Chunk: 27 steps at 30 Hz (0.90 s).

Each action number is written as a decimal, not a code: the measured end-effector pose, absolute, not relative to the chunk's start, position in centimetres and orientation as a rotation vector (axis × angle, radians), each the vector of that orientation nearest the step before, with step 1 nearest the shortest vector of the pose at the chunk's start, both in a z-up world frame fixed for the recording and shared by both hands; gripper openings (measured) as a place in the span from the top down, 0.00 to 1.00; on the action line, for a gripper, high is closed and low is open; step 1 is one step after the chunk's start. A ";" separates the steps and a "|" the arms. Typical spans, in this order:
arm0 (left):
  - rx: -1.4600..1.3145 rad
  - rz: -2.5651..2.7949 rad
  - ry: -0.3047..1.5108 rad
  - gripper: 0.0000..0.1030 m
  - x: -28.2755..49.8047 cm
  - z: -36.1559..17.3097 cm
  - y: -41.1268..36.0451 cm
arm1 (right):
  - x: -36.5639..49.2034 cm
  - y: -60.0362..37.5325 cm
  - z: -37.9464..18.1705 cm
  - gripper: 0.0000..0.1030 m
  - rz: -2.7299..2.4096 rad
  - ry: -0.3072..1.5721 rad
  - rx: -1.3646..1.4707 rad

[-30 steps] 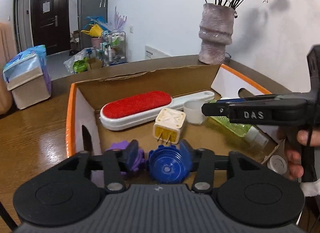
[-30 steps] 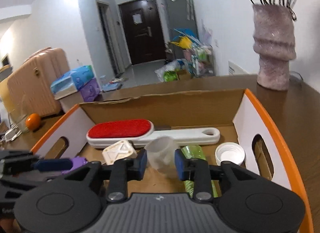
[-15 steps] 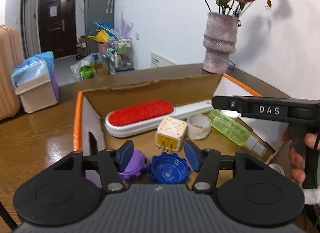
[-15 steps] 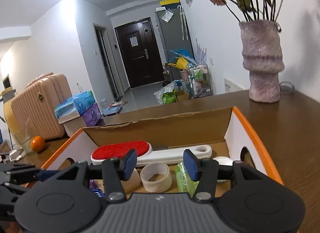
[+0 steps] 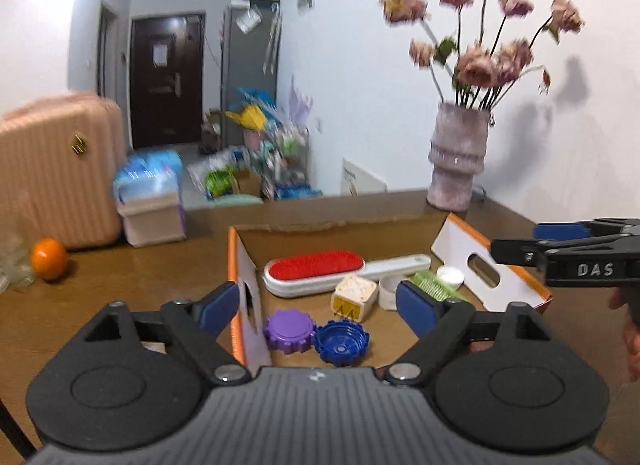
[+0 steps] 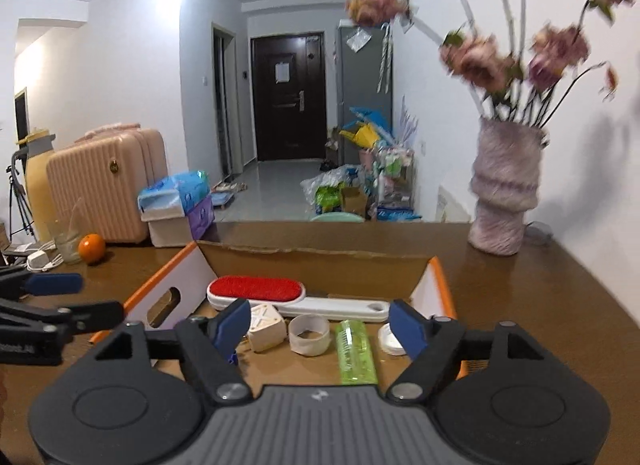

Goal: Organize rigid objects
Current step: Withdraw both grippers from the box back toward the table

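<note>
An orange-edged cardboard box (image 5: 237,265) (image 6: 442,285) on the wooden table holds a red-faced lint brush (image 5: 316,267) (image 6: 256,289), a cream plug adapter (image 5: 354,297) (image 6: 266,325), a white tape ring (image 5: 388,289) (image 6: 309,334), a green bottle (image 5: 434,285) (image 6: 355,351), a white cap (image 5: 451,275) (image 6: 390,343), a purple cap (image 5: 289,330) and a blue cap (image 5: 341,342). My left gripper (image 5: 318,307) hangs above the box's near edge, jaws opening, nothing between them. My right gripper (image 6: 320,325) is raised over the box, jaws opening, likewise empty.
A pink vase (image 5: 458,161) (image 6: 504,189) of dried flowers stands behind the box at the right. An orange (image 5: 49,258) (image 6: 91,248) lies at the table's left, beside a glass (image 6: 66,239). A suitcase (image 6: 100,181) and tissue packs (image 6: 176,193) stand beyond the table.
Both grippers let go, the left of the blue cap and the right of the white tape ring, opened wide and drew up and back from the box. Both items now lie in the box.
</note>
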<state>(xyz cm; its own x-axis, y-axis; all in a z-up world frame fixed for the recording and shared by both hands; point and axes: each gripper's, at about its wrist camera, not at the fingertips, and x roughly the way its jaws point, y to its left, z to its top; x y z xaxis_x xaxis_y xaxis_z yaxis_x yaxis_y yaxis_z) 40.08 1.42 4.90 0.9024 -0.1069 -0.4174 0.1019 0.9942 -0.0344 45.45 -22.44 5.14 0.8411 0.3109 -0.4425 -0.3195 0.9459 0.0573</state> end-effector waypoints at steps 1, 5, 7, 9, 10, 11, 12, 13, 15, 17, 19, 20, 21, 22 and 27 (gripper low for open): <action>-0.009 -0.100 0.406 0.08 39.1 5.4 1.3 | 44.5 -22.9 5.8 0.24 0.327 0.447 -0.017; -0.006 -0.074 0.300 0.00 35.4 6.7 1.0 | 40.7 -24.3 7.2 0.16 0.321 0.359 0.006; 0.010 -0.062 0.262 0.00 33.9 7.0 0.6 | 39.1 -24.8 7.3 0.15 0.306 0.351 0.000; 0.017 -0.063 0.239 0.00 32.4 7.1 0.3 | 37.7 -25.1 7.0 0.15 0.302 0.356 0.001; 0.015 -0.065 0.230 0.00 31.6 7.0 0.2 | 37.0 -25.2 6.8 0.15 0.300 0.360 0.005; 0.012 -0.068 0.222 0.00 31.0 7.0 0.2 | 36.3 -25.2 6.5 0.15 0.297 0.362 0.011; 0.006 -0.070 0.211 0.00 30.3 6.8 0.2 | 35.6 -25.3 6.2 0.15 0.297 0.354 0.016; 0.000 -0.069 0.200 0.00 29.6 6.7 0.2 | 35.0 -25.3 5.8 0.13 0.296 0.341 0.018; -0.008 -0.068 0.184 0.00 28.3 6.4 0.4 | 33.4 -25.2 5.1 0.11 0.282 0.294 0.013; -0.011 -0.067 0.176 0.00 27.2 6.2 0.5 | 31.7 -25.0 4.7 0.11 0.261 0.245 -0.010; -0.014 -0.070 0.174 0.00 26.1 6.0 0.7 | 30.4 -24.7 4.4 0.11 0.259 0.214 -0.023; -0.017 -0.068 0.174 0.00 25.6 5.9 0.7 | 29.6 -24.6 4.3 0.11 0.261 0.201 -0.025; -0.021 -0.067 0.173 0.00 25.1 5.8 0.8 | 29.0 -24.6 4.2 0.11 0.263 0.193 -0.023; -0.023 -0.066 0.172 0.00 24.7 5.8 0.8 | 28.4 -24.5 4.2 0.11 0.264 0.188 -0.020; -0.034 -0.062 0.158 0.00 22.3 5.6 1.1 | 25.9 -24.6 4.3 0.11 0.265 0.174 -0.004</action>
<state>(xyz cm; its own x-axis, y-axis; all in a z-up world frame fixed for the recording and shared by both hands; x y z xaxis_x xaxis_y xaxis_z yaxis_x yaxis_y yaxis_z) 22.31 1.10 5.60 0.9855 -0.0648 -0.1566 0.0595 0.9975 -0.0384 25.91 -24.65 4.30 0.9502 0.2601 -0.1716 -0.2608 0.9652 0.0188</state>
